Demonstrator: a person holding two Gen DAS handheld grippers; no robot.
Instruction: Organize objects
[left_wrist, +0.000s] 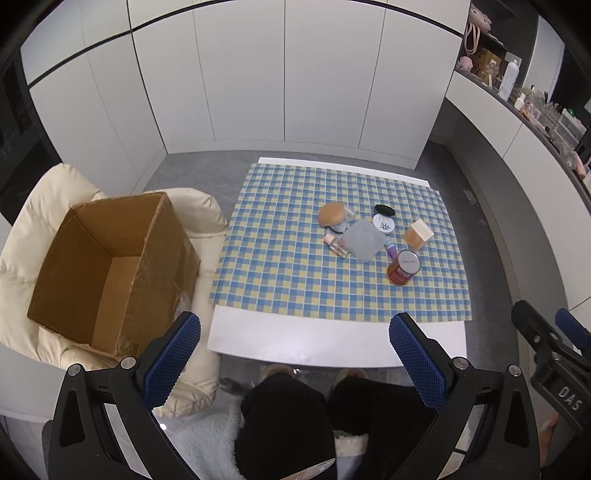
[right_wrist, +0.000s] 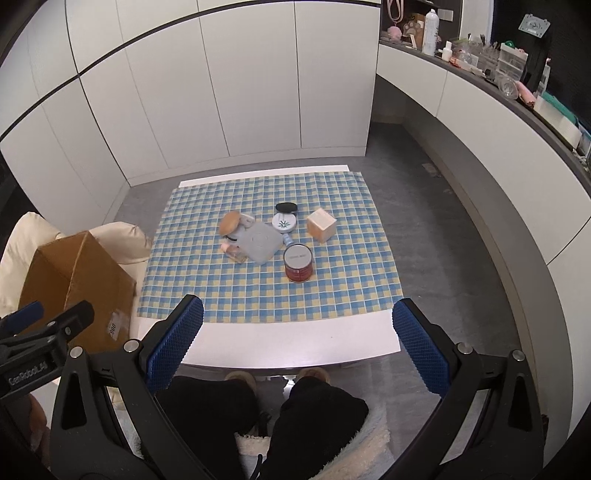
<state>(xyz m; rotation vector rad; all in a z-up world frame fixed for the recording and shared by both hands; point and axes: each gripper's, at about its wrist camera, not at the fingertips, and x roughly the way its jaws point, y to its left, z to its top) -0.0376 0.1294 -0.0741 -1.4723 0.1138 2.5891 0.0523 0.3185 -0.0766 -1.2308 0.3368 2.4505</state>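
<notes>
A cluster of small objects lies on the checked cloth: a red can (left_wrist: 403, 266) (right_wrist: 298, 263), a tan cube box (left_wrist: 418, 234) (right_wrist: 321, 224), a grey square pad (left_wrist: 363, 240) (right_wrist: 260, 241), a round white tin (left_wrist: 383, 224) (right_wrist: 284, 222), a black oval case (left_wrist: 384, 210) (right_wrist: 286, 207), a brown round puff (left_wrist: 332, 213) (right_wrist: 230, 221) and a small clear bottle (left_wrist: 336, 245) (right_wrist: 235, 252). An open cardboard box (left_wrist: 110, 269) (right_wrist: 74, 280) sits on a cream cushion to the left. My left gripper (left_wrist: 295, 363) and right gripper (right_wrist: 297, 341) hover open, high above the table's near edge, holding nothing.
The white table (left_wrist: 332, 343) (right_wrist: 288, 347) stands on a grey floor, white cabinets behind. A person's dark-trousered legs (right_wrist: 258, 417) and slippers sit under the near edge. A cluttered counter (right_wrist: 517, 74) runs along the right. The cream cushion (left_wrist: 29, 229) fills the left.
</notes>
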